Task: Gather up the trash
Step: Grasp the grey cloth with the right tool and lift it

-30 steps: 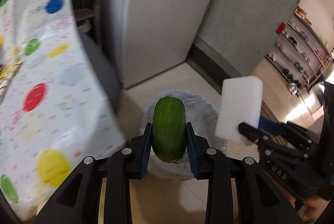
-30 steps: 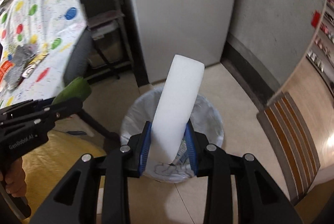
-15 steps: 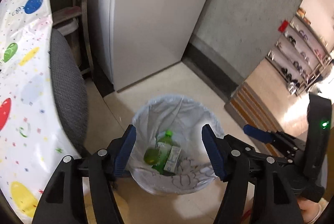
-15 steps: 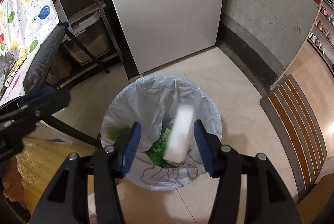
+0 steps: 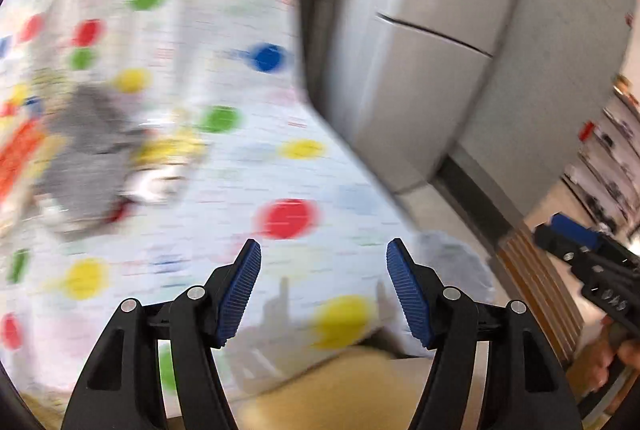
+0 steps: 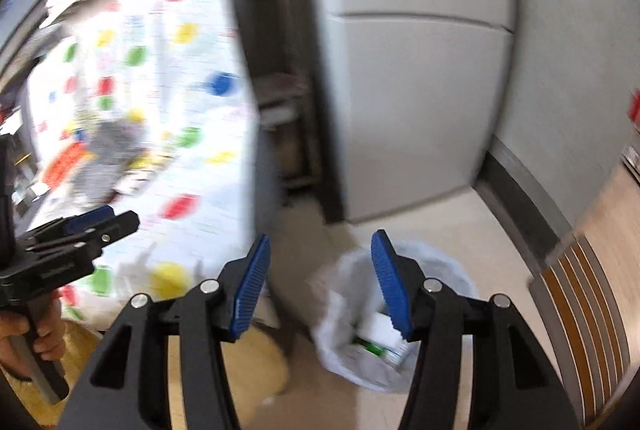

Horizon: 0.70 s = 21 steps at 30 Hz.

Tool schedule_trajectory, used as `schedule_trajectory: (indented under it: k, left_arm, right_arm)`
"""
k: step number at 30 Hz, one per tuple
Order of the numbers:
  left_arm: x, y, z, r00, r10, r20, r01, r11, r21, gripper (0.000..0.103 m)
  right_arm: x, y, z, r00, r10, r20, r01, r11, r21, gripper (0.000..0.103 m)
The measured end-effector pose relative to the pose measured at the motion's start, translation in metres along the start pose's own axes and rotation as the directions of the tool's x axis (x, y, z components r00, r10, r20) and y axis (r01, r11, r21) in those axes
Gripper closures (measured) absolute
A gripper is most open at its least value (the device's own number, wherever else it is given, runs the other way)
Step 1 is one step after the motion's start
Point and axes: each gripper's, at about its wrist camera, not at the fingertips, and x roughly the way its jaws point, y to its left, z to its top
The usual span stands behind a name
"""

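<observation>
The left wrist view is blurred: the spotted counter (image 5: 248,165) fills it, with grey and orange litter (image 5: 80,157) lying at its left, and the left gripper (image 5: 323,290) has its fingers spread wide with nothing between them. Only the rim of the lined bin (image 5: 452,254) peeks past the counter edge there. The right wrist view alone looks into the bin (image 6: 344,350), where a green bottle (image 6: 374,348) and white block (image 6: 382,326) lie; the right gripper (image 6: 318,286) is likewise parted and empty.
</observation>
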Motion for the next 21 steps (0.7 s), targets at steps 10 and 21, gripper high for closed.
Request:
schedule_trajectory:
  k: [10, 21]
  left_arm:
    - [-0.064, 0.154, -0.035, 0.97, 0.244, -0.001, -0.241, 0.956, -0.165, 0.037]
    - [-0.086, 0.259, -0.029, 0.924, 0.38, -0.035, -0.373, 0.877, -0.303, 0.037]
  right_arm:
    - [0.042, 0.152, 0.02, 0.975, 0.209, -0.074, -0.219, 0.961, -0.169, 0.05]
    - [0.108, 0.286, 0.044, 0.944, 0.286, -0.162, -0.323, 0.9, -0.292, 0.045]
